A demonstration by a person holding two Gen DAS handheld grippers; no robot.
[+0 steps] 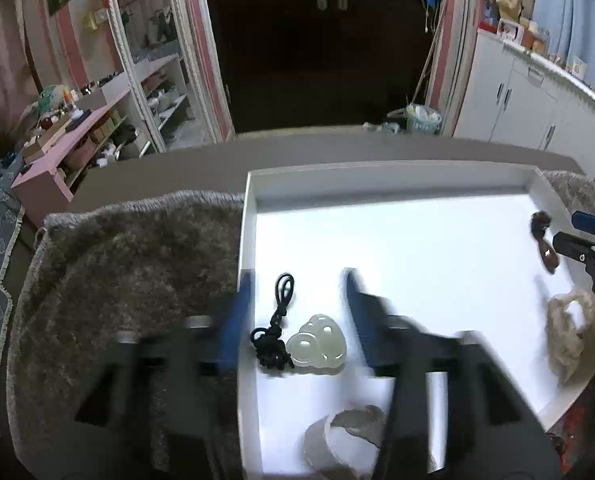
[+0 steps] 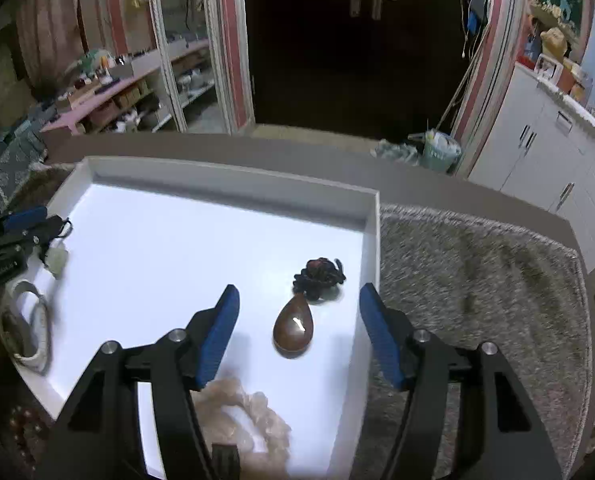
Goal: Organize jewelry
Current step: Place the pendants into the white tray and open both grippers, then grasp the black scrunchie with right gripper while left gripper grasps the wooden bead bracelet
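A grey shaggy rug (image 1: 129,280) is covering the table, and a shallow white tray (image 1: 377,178) is sitting on top of it, its raised rim running round a bare white floor. The tray is holding all the jewelry in sight.

The left hand-held gripper (image 1: 297,320) is hovering over the tray's left side, blurred, its blue-padded jaws standing apart and released; its left finger is lying over the tray's left wall. The right hand-held gripper (image 2: 297,336) is hanging over the tray's right side, also spread wide and grasping nothing, with its right finger out past the tray's right wall, above the rug.

A pale pink beaded bracelet (image 2: 241,420) is lying at the tray's near edge, partly under the right hand-held gripper's left finger. A grey-white bangle (image 1: 337,440) is resting in the near left part of the tray.

Between the right jaws, apart from both pads, a brown teardrop pendant (image 2: 293,330) is lying flat, with its dark knotted cord (image 2: 317,276) bunched just beyond its tip. Between the left jaws, also untouched, a pale green jade pendant (image 1: 317,344) is lying on the tray floor, its black cord (image 1: 275,328) coiled just beside it and looping away towards the far wall
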